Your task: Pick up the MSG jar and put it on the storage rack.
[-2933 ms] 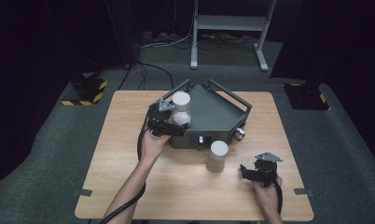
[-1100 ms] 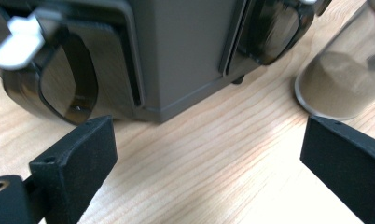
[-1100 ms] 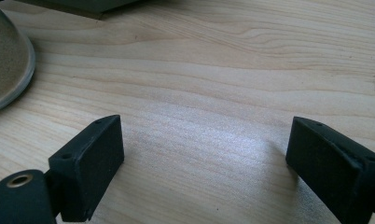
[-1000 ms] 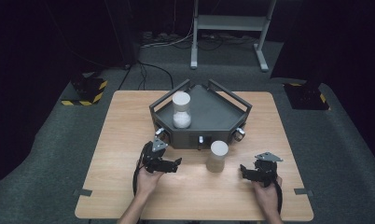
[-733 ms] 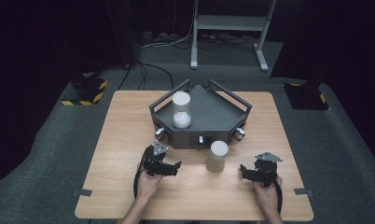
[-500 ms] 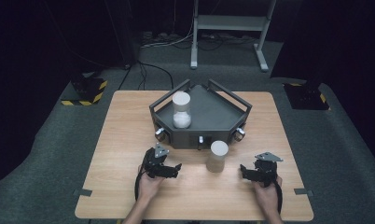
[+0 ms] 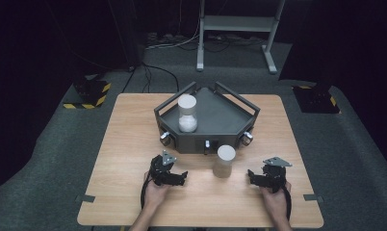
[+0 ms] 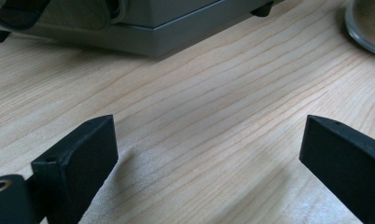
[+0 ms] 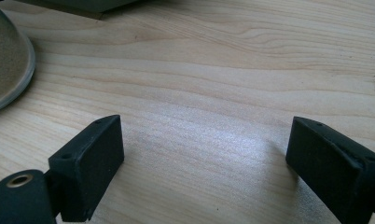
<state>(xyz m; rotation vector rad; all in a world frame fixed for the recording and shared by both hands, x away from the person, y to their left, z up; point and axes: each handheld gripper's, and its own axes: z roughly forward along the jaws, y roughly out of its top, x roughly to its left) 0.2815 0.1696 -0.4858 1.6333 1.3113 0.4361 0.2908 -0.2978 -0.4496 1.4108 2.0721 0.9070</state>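
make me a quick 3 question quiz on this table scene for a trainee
1. True or false: the jar on the scale stands on the grey platform.
2. Which gripper is nearer the jar on the table? A) left gripper B) right gripper C) neither, both touch it
3. Fill in: both grippers' jaws are ____ with nothing between them.

Key: 1 true; 2 B; 3 open. The left gripper view and the right gripper view each show bare wooden table between the jaws.
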